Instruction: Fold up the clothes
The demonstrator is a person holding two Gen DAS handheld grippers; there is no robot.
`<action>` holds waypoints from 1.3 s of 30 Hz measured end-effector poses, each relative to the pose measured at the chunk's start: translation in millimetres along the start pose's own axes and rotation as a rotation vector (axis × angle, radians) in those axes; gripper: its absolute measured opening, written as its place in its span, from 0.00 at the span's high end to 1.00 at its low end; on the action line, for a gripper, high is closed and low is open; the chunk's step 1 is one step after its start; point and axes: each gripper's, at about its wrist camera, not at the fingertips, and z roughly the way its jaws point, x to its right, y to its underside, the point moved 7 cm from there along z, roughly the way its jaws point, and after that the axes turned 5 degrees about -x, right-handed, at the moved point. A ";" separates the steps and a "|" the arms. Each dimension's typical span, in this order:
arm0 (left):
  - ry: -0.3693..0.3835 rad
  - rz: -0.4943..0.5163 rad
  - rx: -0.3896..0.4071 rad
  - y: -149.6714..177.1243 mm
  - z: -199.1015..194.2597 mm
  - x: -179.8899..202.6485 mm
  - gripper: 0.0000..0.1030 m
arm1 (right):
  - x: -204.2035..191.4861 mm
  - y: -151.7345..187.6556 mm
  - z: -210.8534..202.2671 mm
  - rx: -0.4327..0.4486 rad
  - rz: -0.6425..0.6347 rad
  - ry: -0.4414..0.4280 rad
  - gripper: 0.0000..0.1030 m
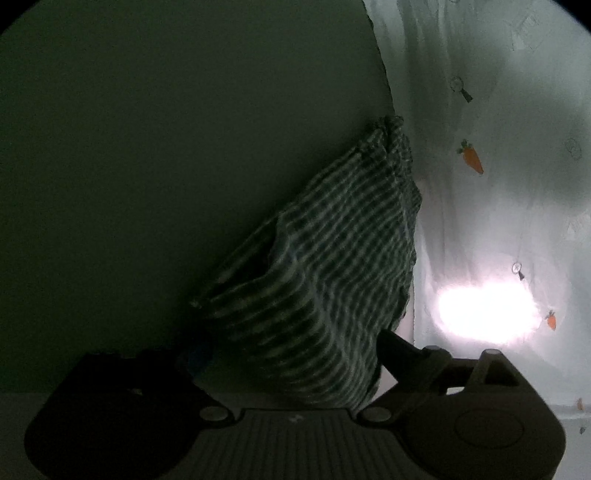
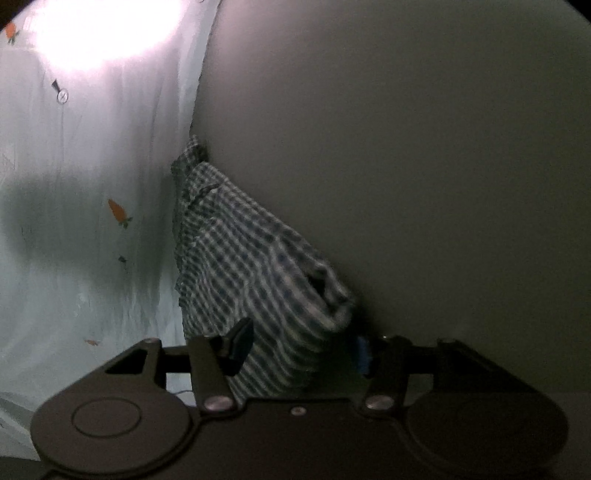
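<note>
A small green-and-white checked garment lies bunched along the line where a dark plain surface meets a pale printed sheet. Its near end sits between the fingers of my left gripper. The jaws stand wide, and I see no pinch in the cloth. One dark fingertip rests against the cloth's right edge; the other finger is lost in shadow. In the right wrist view the same garment reaches in between the spread fingers of my right gripper. There is a dark gap beside the blue pad.
A white sheet printed with small carrots covers one side, with a bright glare spot on it. The dark plain surface fills the other side. The scene is dim.
</note>
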 end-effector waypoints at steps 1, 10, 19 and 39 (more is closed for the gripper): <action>-0.016 0.003 0.002 -2.7 2.1 1.3 0.46 | 1.7 -1.5 -0.6 -0.003 -0.009 0.006 0.54; 0.027 0.018 0.038 -6.0 -12.5 24.5 0.90 | -5.0 -7.9 -13.4 -0.006 -0.033 -0.068 0.90; 0.154 0.107 0.089 26.6 -89.0 62.0 0.91 | -41.8 28.4 -69.7 0.013 -0.149 -0.227 0.95; 0.105 -0.220 -0.108 104.3 -151.1 37.3 0.87 | 29.2 107.8 -150.1 -0.046 0.331 -0.288 0.95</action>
